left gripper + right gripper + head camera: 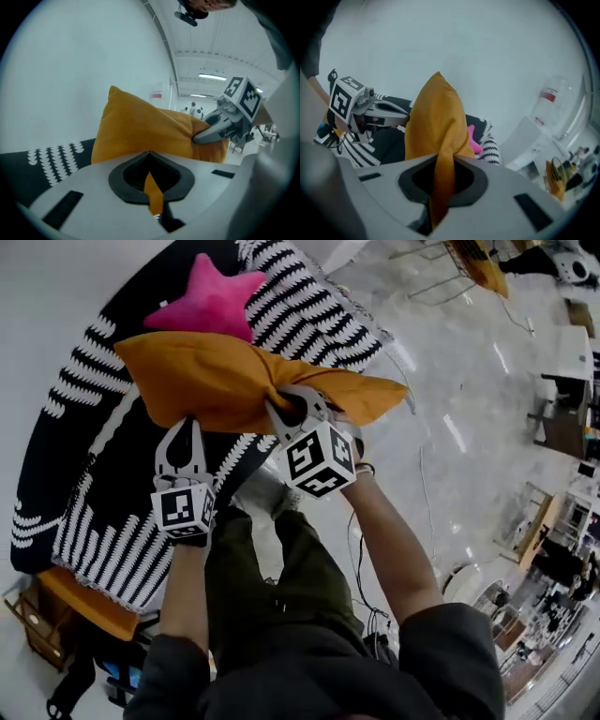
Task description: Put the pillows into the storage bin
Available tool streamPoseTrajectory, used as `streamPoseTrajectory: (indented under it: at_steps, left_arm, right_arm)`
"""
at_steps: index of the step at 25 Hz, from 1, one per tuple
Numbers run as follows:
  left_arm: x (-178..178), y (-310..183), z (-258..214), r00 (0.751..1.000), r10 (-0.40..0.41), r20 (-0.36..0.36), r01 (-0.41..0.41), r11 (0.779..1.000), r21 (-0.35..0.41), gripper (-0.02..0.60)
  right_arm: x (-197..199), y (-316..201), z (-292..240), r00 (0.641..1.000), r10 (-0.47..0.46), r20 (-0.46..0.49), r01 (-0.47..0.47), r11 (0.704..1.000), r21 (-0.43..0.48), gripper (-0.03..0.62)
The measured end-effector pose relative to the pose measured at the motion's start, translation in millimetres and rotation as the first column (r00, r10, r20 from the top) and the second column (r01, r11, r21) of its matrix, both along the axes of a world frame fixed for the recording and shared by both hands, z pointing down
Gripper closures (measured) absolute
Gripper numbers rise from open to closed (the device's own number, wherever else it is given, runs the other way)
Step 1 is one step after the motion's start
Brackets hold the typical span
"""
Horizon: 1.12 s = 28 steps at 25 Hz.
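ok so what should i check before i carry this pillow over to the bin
1. Left gripper shut on the orange pillow: ok, though only a thin strip of fabric is pinched, so it may slip.
2. Right gripper shut on the pillow: ok, with a thicker fold between its jaws.
3. Pillow lifted off the striped blanket: ok, it looks clear.
4. Storage bin located: cannot tell, no view shows one I can identify.
5. Path to the bin free: cannot tell.
6. Pink star pillow binned: not ok, it lies on the blanket.
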<state>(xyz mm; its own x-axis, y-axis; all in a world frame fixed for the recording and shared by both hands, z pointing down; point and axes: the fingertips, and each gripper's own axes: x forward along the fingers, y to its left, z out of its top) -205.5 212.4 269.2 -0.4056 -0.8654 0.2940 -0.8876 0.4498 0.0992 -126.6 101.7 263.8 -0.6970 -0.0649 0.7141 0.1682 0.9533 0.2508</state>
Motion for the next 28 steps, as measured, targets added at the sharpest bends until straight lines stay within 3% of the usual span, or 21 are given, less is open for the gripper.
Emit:
streamPoseTrajectory:
  at_steps: [4,7,11,15,18,22,24,26,28]
  left_arm:
    - [81,-84,23,0.987,0.158,-0.007,-0.158,0.987,-0.033,0.581]
    - [136,-135,41,0.954,0.299,-0.016,-0.299,0.952,-0.061,0.581]
    - [204,-197,71,0.915,0.402,-0.024,-0.403,0.911,-0.088,0.581]
    - [263,-240,106,0.853,0.519,-0.051,-0.521,0.843,-0.134,0.581]
    - [309,-264,130,0.819,0.569,-0.07,-0.572,0.804,-0.159,0.581]
    - [355,-286,155,0.77,0.632,-0.087,-0.635,0.746,-0.201,0.581]
    - [368,-293,166,0.746,0.658,-0.101,-0.662,0.717,-0.219,0.581]
    - [377,-298,178,0.729,0.675,-0.117,-0.68,0.694,-0.235,0.581]
    - [385,-305,189,0.72,0.682,-0.127,-0.689,0.682,-0.246,0.581]
  right_arm:
    - [100,-89,28,0.976,0.219,-0.01,-0.219,0.975,-0.028,0.562]
    - [180,-142,58,0.906,0.422,-0.028,-0.423,0.904,-0.064,0.562]
    - [276,-207,98,0.795,0.606,-0.029,-0.605,0.789,-0.107,0.562]
    - [366,-236,137,0.617,0.785,-0.044,-0.78,0.604,-0.164,0.562]
    - [425,-251,167,0.478,0.877,-0.054,-0.864,0.458,-0.209,0.562]
    - [476,-254,205,0.274,0.957,-0.097,-0.921,0.232,-0.311,0.563]
    - [491,-248,222,0.191,0.973,-0.128,-0.92,0.132,-0.369,0.563]
    - [503,-240,235,0.131,0.979,-0.158,-0.909,0.055,-0.414,0.563]
    - [513,-235,244,0.091,0.98,-0.175,-0.895,0.004,-0.446,0.563]
